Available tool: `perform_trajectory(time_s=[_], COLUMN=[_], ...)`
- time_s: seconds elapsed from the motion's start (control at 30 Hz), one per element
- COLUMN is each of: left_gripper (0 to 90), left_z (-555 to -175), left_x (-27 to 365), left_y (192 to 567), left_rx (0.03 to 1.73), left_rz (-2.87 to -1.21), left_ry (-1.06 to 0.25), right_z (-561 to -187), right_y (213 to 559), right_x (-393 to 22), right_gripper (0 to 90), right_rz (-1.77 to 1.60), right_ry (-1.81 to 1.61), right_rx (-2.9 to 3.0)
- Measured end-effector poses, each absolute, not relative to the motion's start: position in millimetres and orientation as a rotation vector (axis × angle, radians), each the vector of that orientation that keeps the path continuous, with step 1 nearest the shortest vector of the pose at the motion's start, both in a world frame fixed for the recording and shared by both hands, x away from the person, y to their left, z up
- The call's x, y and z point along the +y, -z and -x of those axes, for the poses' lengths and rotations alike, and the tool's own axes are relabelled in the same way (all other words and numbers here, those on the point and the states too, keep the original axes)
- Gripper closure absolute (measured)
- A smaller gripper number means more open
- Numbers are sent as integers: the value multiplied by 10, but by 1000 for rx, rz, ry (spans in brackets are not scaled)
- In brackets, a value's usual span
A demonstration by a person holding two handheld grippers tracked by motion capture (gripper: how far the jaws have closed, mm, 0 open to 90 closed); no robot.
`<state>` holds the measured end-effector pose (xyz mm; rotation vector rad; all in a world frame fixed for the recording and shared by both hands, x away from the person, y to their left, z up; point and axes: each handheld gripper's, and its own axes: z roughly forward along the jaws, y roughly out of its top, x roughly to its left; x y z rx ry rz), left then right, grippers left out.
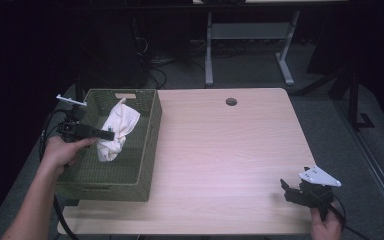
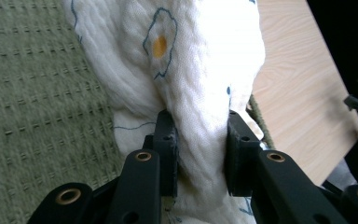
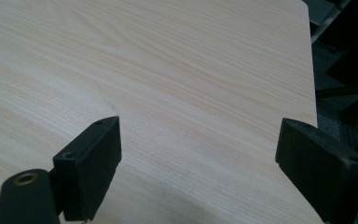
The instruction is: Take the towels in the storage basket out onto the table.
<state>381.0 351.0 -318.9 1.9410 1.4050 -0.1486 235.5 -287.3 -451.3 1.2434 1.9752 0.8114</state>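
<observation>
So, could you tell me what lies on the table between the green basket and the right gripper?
Nothing: in the high view, bare wood of the table runs from the basket to the right gripper.

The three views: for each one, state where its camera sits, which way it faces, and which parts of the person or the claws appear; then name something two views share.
High view: above the person's side, facing forward and down on the table; both forearms and hands, left claw, right claw.
Left gripper view: rides the left claw, facing the white cloth clamped in it, over the green basket.
Right gripper view: rides the right claw, open, facing bare tabletop.
Shared: high and left gripper views both show cloth and basket.
</observation>
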Motion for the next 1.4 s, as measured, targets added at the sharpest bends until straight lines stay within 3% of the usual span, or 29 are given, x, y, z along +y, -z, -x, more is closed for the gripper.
perform_trajectory(time_s=[1.4], left_gripper=[698], left_z=[-3795], left_x=[2619], left_y=[2679], left_rx=[1102], left_rz=[-1989], left_ry=[233], right_z=[-2349], right_y=[4501], right_x=[-2897], right_gripper=[139], right_rz=[-1248], right_ry=[-831], right_rx=[1966])
